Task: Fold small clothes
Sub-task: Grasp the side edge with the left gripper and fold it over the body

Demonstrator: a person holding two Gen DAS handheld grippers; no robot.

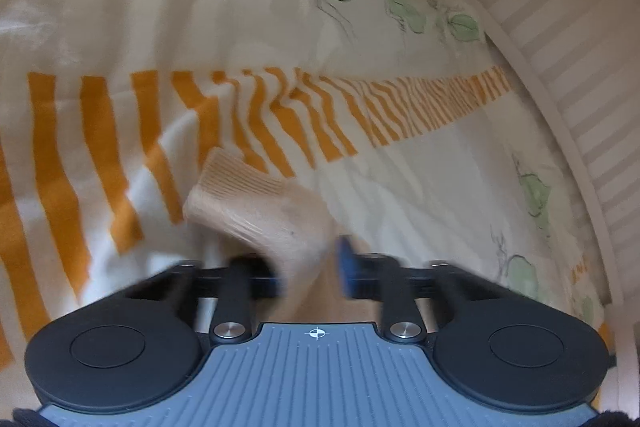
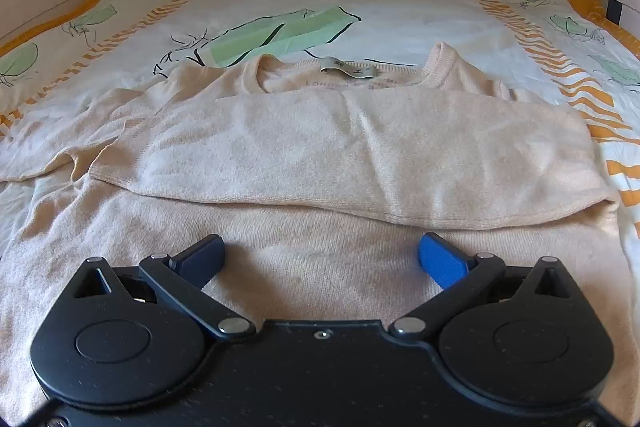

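Motion blur smears the left gripper (image 1: pixel 308 267), whose fingers look clamped on a ribbed cuff (image 1: pixel 256 203) of the beige sweater (image 2: pixel 320 155), its body lying mid-bed with one sleeve folded across, while the right gripper (image 2: pixel 322 259) hovers spread wide over its near hem, bare duvet (image 2: pixel 400 11) beyond.

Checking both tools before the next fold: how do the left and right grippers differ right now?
The left gripper has a ribbed sleeve cuff between its fingers, lifted above the bedspread; the right gripper holds nothing. The left's jaws are narrowed around the fabric; the right's stand wide open. The left view is motion-blurred; the right is sharp, low over the beige sweater. Both have blue finger pads.
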